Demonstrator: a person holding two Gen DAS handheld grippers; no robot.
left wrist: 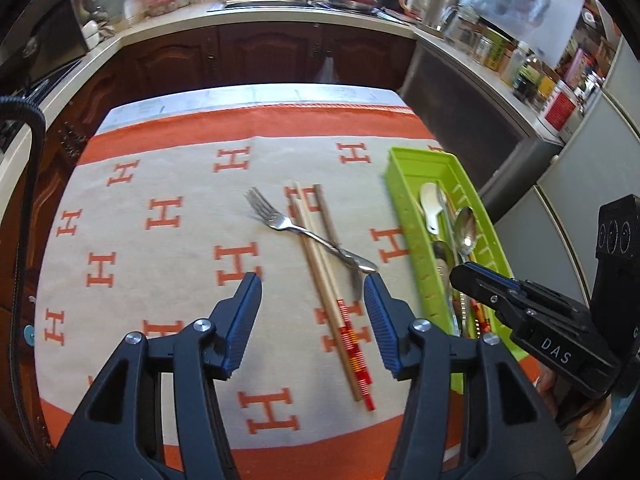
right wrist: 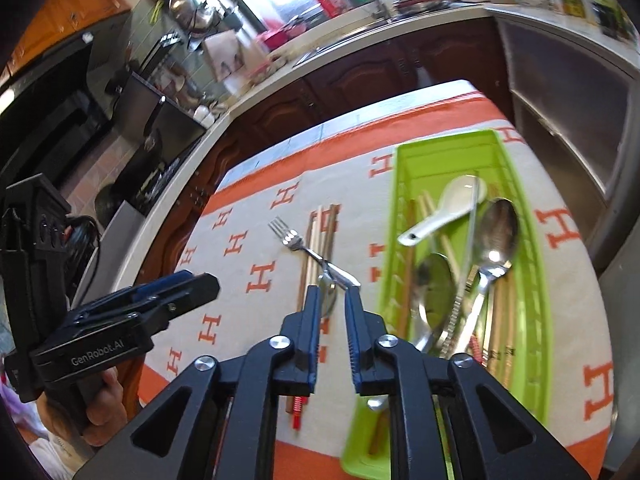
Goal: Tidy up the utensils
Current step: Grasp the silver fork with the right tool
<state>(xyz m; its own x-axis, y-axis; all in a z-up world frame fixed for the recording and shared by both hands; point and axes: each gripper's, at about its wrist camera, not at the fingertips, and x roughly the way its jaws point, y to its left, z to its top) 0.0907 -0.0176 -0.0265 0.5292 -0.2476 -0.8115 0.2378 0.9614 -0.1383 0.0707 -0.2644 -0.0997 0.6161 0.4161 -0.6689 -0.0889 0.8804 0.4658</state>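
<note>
Lying slantwise across the chopsticks (left wrist: 332, 296), the fork (left wrist: 298, 232) pointed tines toward the table's far edge; the green tray (left wrist: 404, 184) held spoons (left wrist: 466, 232); both the left gripper (left wrist: 312, 292) and the right gripper (right wrist: 333, 300) gaped empty.

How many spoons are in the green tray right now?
3. In the green tray: a white ceramic spoon at the far end, a large metal spoon on the right, a second metal spoon left of it. More may be hidden underneath.

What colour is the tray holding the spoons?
Lime green tray, clearest in the right wrist view.
</note>
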